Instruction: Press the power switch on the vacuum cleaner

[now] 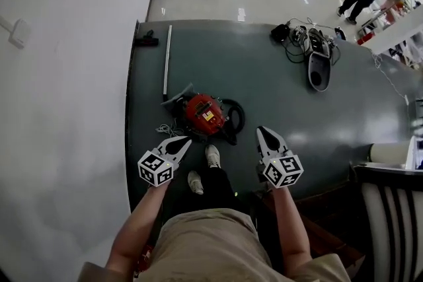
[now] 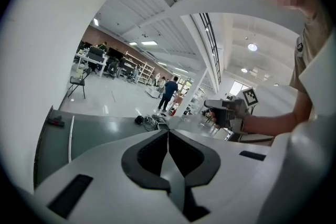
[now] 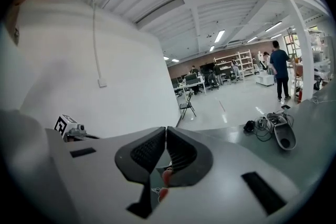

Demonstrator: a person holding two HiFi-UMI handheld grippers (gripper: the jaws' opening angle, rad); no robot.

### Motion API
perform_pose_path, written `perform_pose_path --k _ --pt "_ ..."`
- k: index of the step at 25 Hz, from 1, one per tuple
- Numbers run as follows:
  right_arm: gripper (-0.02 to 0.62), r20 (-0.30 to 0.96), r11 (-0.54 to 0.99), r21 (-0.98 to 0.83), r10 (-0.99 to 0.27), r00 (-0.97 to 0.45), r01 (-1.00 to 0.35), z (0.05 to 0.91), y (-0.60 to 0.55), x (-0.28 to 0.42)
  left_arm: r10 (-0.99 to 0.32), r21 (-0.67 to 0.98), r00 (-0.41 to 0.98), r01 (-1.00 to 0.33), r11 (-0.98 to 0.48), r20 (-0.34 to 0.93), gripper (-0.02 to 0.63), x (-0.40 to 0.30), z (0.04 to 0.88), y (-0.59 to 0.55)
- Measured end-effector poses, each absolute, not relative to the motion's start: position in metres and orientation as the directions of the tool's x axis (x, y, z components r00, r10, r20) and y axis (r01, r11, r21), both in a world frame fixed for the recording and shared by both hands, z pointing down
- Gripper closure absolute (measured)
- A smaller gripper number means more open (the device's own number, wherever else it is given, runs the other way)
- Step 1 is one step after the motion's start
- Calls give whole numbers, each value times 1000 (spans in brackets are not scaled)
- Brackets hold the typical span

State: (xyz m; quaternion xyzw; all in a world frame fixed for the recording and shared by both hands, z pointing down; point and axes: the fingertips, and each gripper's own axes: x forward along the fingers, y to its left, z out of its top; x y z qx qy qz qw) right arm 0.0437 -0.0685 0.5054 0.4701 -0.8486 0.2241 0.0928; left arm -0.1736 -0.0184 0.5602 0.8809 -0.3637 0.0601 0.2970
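The approach has not really begun: the person stands over the red vacuum cleaner (image 1: pixel 203 113), which lies on the dark mat (image 1: pixel 264 76) just ahead of their shoes. A black hose (image 1: pixel 236 117) curls at its right side and a long pale tube (image 1: pixel 166 61) runs away from it toward the far edge. The left claw (image 1: pixel 184 141) and right claw (image 1: pixel 264 131) hover at either side, well above the machine and touching nothing. Each claw's jaws are pressed together with nothing between them. That suits a press, so I judge the next move to be lowering one closed tip onto the power switch. I cannot pick the switch out on the body from here; only a yellowish patch shows on top. Only the head view shows the vacuum whole and its place between the claws. The left gripper view looks out level over the mat and misses it, catching instead the other gripper in its hand. The right gripper view offers just a sliver of red below its jaws, plus a grey machine (image 3: pixel 282 135) with cables.
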Motion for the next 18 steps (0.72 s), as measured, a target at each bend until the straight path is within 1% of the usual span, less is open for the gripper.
perform_pose_path --k 8,18 --pt "577 519 497 -292 -635 -572 -817 627 -102 25 -568 493 713 -698 -519 412 600 -169 634 -74" --pt "577 636 567 -278 -496 -591 -775 790 -148 -19 -505 476 694 -719 -506 513 600 -164 748 -127"
